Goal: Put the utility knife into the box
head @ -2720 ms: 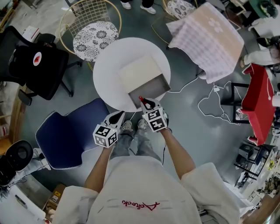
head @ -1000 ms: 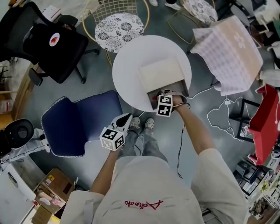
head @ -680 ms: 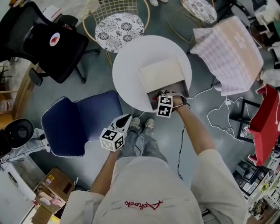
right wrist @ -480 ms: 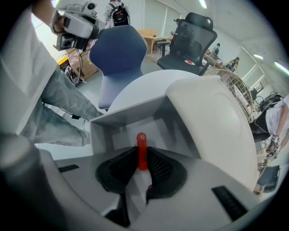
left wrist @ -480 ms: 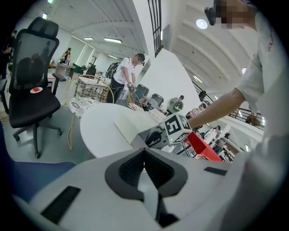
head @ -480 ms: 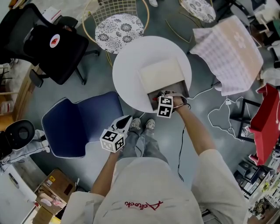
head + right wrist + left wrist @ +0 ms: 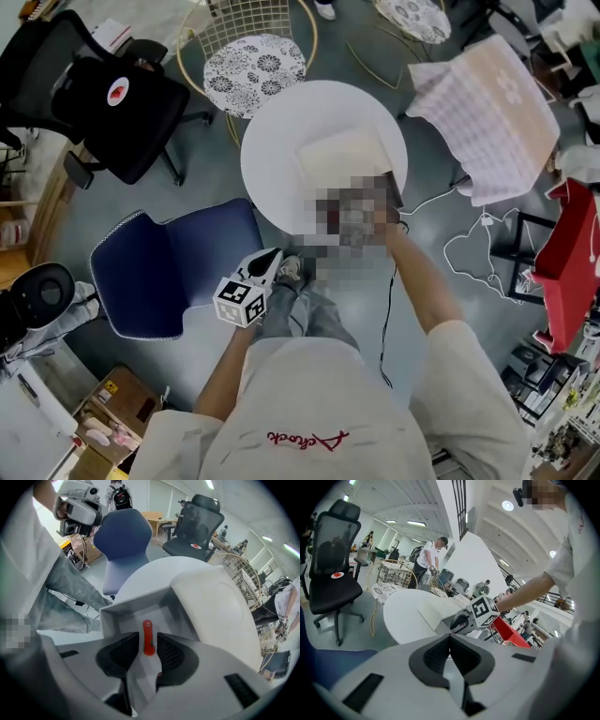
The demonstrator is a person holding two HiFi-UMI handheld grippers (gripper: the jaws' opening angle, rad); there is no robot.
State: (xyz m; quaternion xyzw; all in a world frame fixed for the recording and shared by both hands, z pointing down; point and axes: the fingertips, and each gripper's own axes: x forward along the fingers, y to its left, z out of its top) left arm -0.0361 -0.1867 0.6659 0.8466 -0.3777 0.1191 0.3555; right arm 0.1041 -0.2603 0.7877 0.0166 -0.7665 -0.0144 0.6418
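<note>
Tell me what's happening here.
A person holds a gripper in each hand. The right gripper points down into the open box on the round white table; its jaws have just been opening, and the red utility knife stands between them, unpressed. The left gripper, shut and empty, hangs off to the side.

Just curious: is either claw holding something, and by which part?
Nothing is held. The right gripper has just opened its jaws; the red utility knife sits free between them in the grey box. Left gripper shut, empty.
</note>
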